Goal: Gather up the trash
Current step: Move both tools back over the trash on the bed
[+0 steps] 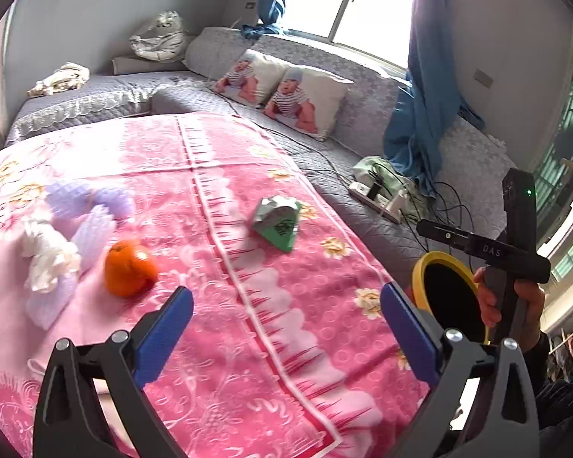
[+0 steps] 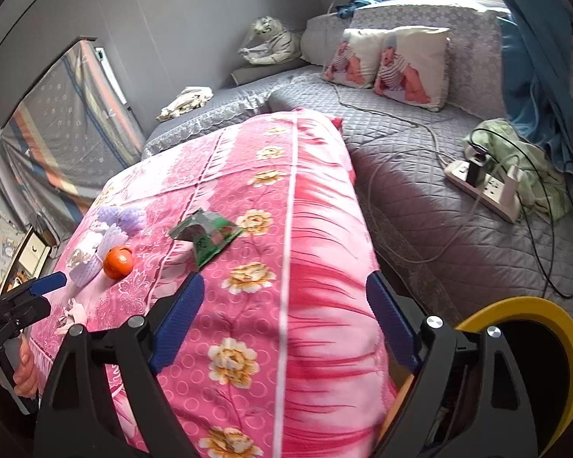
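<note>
A crumpled green wrapper (image 1: 279,221) (image 2: 206,233) lies on the pink floral cloth (image 1: 217,343) (image 2: 317,229). To its left are an orange (image 1: 128,267) (image 2: 118,261), a wad of white tissue (image 1: 47,255) and purple foam fruit nets (image 1: 91,198) (image 2: 122,217). My left gripper (image 1: 286,292) hovers over the cloth's near part, open and holding nothing, with the orange just beyond its left finger. My right gripper (image 2: 285,279) is open and holds nothing above the cloth's right edge, short of the wrapper. A yellow-rimmed bin (image 1: 431,263) (image 2: 546,309) stands beside that edge.
A grey quilted sofa (image 1: 363,206) (image 2: 420,198) wraps round the far and right sides. On it lie a white power strip (image 1: 378,198) (image 2: 485,187) with trailing cables, a green cloth and two printed pillows (image 1: 286,95). A blue curtain (image 1: 424,107) hangs by the window.
</note>
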The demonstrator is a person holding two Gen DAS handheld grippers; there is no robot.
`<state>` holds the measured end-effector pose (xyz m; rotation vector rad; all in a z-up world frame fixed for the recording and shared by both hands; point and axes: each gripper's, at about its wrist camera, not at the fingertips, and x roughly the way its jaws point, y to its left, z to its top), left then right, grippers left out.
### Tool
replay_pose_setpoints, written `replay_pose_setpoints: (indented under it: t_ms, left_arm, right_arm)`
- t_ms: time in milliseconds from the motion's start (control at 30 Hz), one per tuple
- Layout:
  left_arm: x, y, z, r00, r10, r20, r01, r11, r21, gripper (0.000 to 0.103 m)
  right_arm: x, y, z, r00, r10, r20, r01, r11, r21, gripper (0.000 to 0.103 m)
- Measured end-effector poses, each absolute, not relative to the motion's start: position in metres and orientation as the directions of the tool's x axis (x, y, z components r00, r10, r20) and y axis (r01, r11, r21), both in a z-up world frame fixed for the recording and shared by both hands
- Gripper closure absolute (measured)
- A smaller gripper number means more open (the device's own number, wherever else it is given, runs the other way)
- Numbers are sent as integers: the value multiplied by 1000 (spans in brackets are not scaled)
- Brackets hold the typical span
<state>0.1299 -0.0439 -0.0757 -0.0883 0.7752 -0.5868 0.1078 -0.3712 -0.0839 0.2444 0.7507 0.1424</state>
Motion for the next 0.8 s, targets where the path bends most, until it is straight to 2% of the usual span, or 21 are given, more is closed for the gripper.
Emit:
replay_pose_setpoints:
  t_ms: [233,400,800]
  left_arm:
    - [114,27,-93,633,-431,-643,348,900,-262,8]
    - [99,57,-110,660,-367,-656,286,930,-233,8]
    - [102,87,-140,640,-330,-694,204,944,-261,8]
  right_arm:
    - [144,-306,-101,674,271,-687,-147,961,235,15]
    - [162,-279,-110,680,220,-699,-164,975,147,14]
    - [189,-244,-123,683,154,-714,-190,981,30,11]
